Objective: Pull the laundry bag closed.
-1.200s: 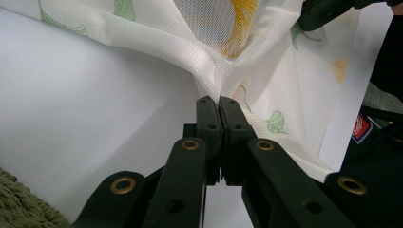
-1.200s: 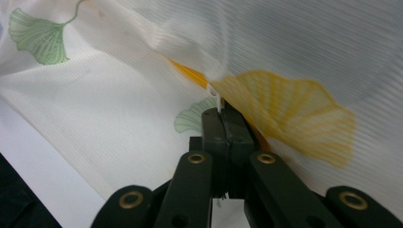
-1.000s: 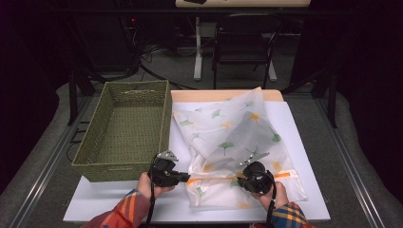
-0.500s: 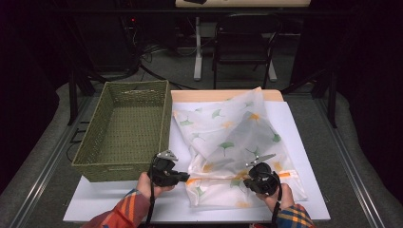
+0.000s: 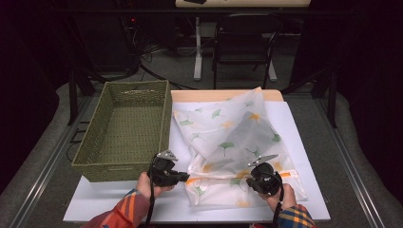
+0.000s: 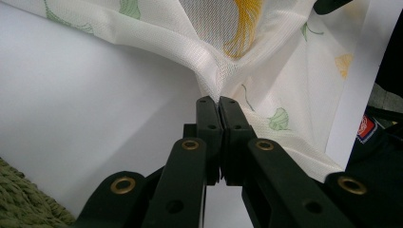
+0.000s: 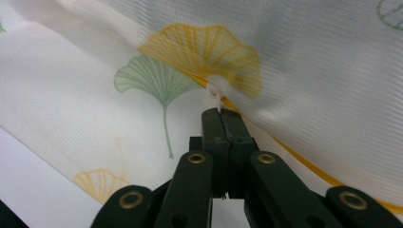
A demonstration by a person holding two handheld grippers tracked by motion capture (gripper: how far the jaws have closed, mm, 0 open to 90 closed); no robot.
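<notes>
A white mesh bag printed with green and yellow leaves lies crumpled on the white board. An orange zipper runs along its near edge. My left gripper is at the bag's near left corner, and its jaws are shut on a pinch of the mesh fabric. My right gripper is over the near right part of the bag. Its jaws are shut on the small white zipper pull.
An empty green woven basket stands on the left, its near right corner close to my left hand. The board rests on a wooden table. Dark floor, chair legs and cables lie beyond the far edge.
My right gripper has shifted slightly to the right along the bag's near edge, still on the zipper pull. The left gripper has stayed where it was.
</notes>
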